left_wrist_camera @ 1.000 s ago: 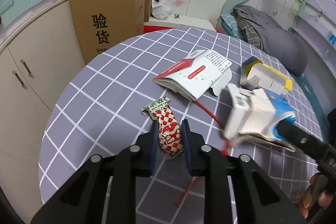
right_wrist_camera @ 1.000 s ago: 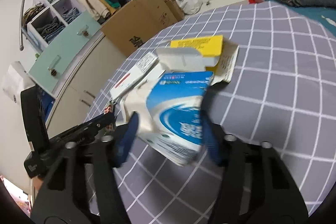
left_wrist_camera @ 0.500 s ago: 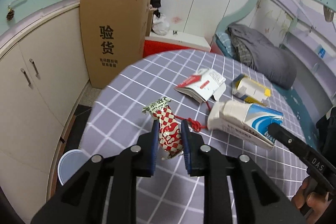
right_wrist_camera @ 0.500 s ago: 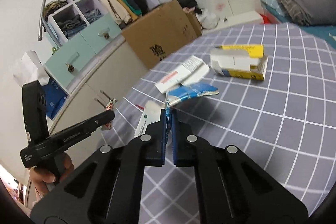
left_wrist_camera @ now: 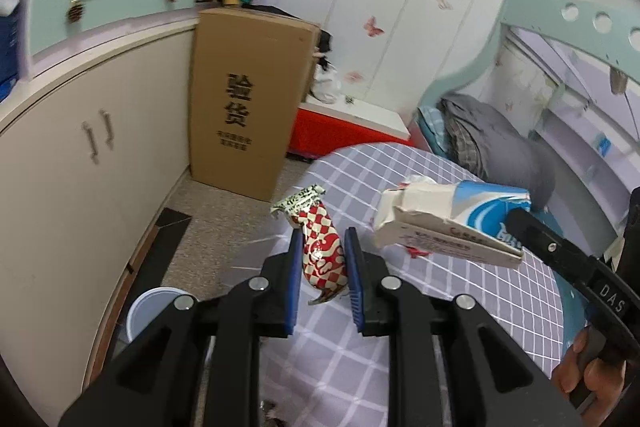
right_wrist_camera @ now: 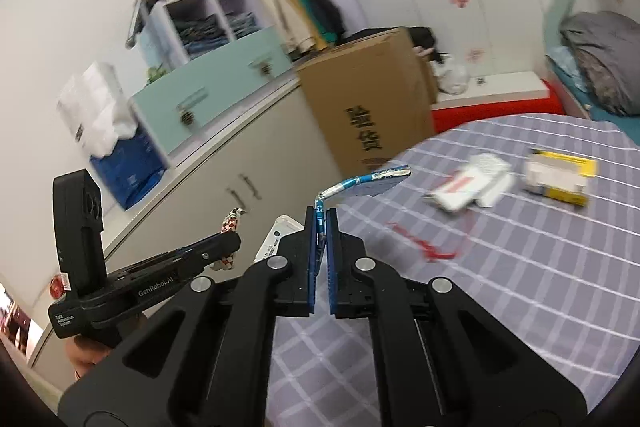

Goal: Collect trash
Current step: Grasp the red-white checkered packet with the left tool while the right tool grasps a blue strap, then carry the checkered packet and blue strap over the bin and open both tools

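Left tool (left_wrist_camera: 322,247) pinching light, crinkly wrapper (left_wrist_camera: 322,247); right tool (right_wrist_camera: 321,227) clamped on flattened carton (left_wrist_camera: 448,223) edge. Floppy, best gripped mid-body.

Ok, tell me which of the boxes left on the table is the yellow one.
The yellow box lies nearer the bed. The other one on the table, the flattened white box with a red stripe, lies beside it, toward the cardboard carton.

cream cabinets (left_wrist_camera: 92,163), tall cardboard box (left_wrist_camera: 244,99), butterfly-stickered white wardrobe (left_wrist_camera: 392,7), speckled floor (left_wrist_camera: 224,219)
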Tool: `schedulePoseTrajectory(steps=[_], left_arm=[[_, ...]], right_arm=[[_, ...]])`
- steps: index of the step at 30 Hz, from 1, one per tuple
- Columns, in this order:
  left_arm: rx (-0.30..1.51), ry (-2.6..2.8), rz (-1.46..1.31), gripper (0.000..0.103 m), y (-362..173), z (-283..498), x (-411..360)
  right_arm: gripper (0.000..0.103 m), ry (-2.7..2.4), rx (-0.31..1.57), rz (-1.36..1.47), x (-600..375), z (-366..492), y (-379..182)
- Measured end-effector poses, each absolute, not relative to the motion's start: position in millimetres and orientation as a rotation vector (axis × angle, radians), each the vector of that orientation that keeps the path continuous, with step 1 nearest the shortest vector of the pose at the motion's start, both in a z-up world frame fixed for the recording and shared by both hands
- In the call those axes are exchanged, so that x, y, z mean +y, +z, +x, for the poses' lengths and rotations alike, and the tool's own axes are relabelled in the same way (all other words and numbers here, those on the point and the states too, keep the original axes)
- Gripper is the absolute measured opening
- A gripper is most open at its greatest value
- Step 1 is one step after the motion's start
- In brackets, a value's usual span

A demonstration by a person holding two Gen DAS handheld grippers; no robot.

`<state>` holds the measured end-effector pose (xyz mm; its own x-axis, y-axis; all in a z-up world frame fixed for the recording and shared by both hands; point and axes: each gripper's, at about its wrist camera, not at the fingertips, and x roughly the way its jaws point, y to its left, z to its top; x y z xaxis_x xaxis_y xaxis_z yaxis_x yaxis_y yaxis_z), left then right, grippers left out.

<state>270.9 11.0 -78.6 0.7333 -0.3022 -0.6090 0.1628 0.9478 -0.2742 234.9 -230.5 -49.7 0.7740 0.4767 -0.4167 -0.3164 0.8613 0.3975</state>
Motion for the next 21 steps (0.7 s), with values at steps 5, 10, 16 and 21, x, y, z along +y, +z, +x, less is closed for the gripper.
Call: schedulePoseTrajectory(steps=[5,10,16,21], left_arm=[[0.706,-0.181,-0.267,0.020,-86.5,264.0,74.0],[0.740,-0.071,-0.320,0.020,-113.6,263.2,143.4],[0.802,0.060,-0.370,0.020,-156.9,265.6,211.5],[0.864,0.126,-0.380,0.020,-190.8,273.5,243.9]], right_arm=[[0.004,0.533,0.587,0.268,-152.6,252.4,-61.6],[0.004,0.611,0.655,0.222,-78.1,270.3,-85.6],[0.005,0.658,0.749,0.171,-6.9,298.3,-131.4],[0.014,0.609,0.924,0.132,32.9,330.5,-195.4]])
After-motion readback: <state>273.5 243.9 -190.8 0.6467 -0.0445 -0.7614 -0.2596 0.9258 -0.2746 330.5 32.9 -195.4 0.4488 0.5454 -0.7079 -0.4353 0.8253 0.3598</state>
